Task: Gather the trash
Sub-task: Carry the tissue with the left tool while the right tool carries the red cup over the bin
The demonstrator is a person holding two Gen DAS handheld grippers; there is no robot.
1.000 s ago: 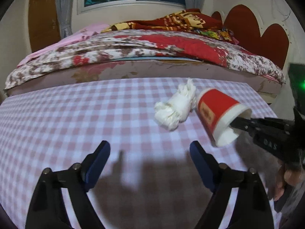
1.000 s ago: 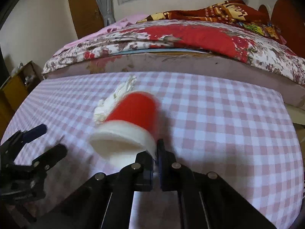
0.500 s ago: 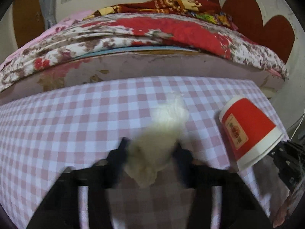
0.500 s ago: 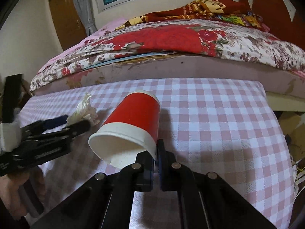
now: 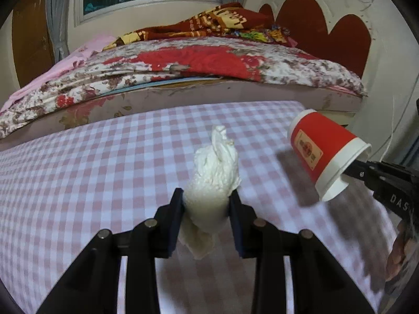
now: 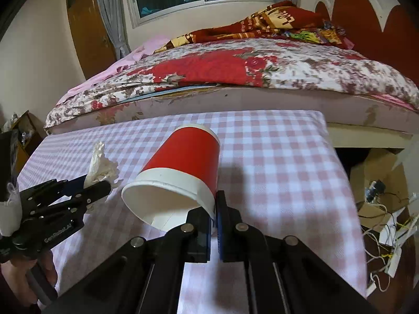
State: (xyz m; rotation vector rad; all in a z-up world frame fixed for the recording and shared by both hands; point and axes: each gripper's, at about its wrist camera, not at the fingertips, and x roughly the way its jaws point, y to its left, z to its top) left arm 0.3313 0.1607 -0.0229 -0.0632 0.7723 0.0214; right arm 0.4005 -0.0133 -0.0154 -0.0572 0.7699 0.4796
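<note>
Tissue wad [image 5: 213, 180], white and crumpled, sits pinched between the fingers of the left gripper [image 5: 207, 209], raised above the pink-checked surface [image 5: 78, 178] near its middle. To the right, the right gripper [image 6: 214, 217] has its fingers pressed together on the white rim of a red paper cup [image 6: 183, 167], which is held tilted with its mouth toward the near side. A bed [image 6: 235, 73] with a floral cover lies beyond the far edge.

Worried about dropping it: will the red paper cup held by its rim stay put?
The red paper cup is probably light. The right gripper pinches only its thin white rim, so it may flex or pivot. It looks empty.
</note>
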